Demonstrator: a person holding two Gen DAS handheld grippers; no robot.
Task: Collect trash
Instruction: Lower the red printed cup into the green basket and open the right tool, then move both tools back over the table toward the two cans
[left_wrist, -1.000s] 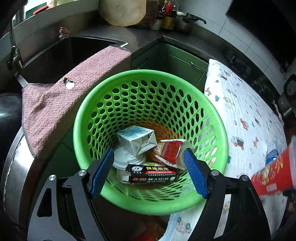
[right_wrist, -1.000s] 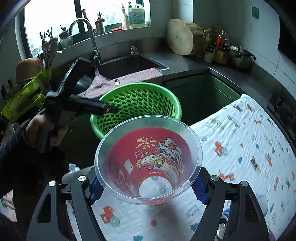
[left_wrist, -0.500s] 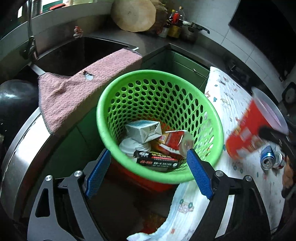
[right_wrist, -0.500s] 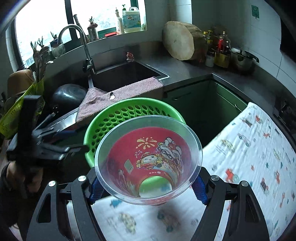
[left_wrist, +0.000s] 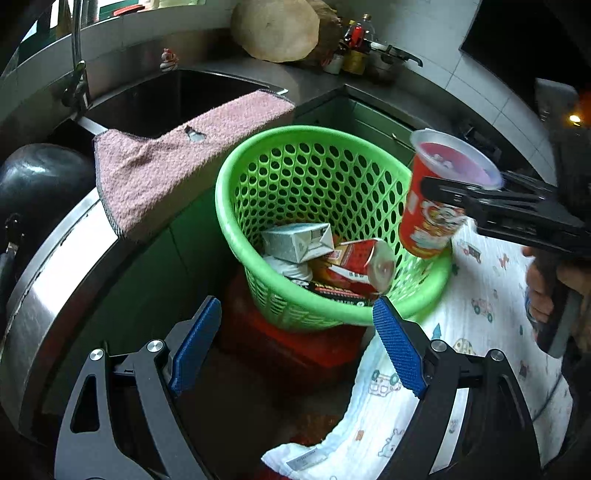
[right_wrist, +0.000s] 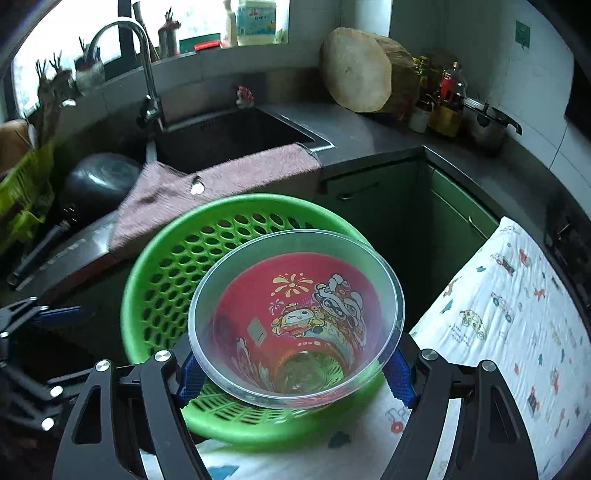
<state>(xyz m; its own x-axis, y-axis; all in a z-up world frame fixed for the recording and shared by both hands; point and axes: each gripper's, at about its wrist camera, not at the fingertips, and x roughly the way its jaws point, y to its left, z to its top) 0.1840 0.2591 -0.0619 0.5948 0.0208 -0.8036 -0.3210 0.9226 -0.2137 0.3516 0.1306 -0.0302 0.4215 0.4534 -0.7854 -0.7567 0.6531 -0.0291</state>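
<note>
A green perforated basket (left_wrist: 258, 177) stands on a red stool between the counter and a cloth-covered table. It holds a milk carton (left_wrist: 295, 242), a red can (left_wrist: 354, 262) and a dark box. My right gripper (right_wrist: 295, 373) is shut on a red printed plastic cup (right_wrist: 295, 314) and holds it over the basket's rim (right_wrist: 155, 258); the cup also shows in the left wrist view (left_wrist: 432, 218). My left gripper (left_wrist: 295, 347) is open and empty, low in front of the basket.
A pink towel (left_wrist: 177, 155) hangs over the sink edge (left_wrist: 236, 77). A dark pot (left_wrist: 37, 181) sits at left. The patterned tablecloth (right_wrist: 509, 314) lies at right. A round chopping block (right_wrist: 354, 70), bottles and a pan stand at the back.
My right gripper has carried the cup from above the table to over the basket's right rim. My left gripper has drawn back and down, away from the basket.
</note>
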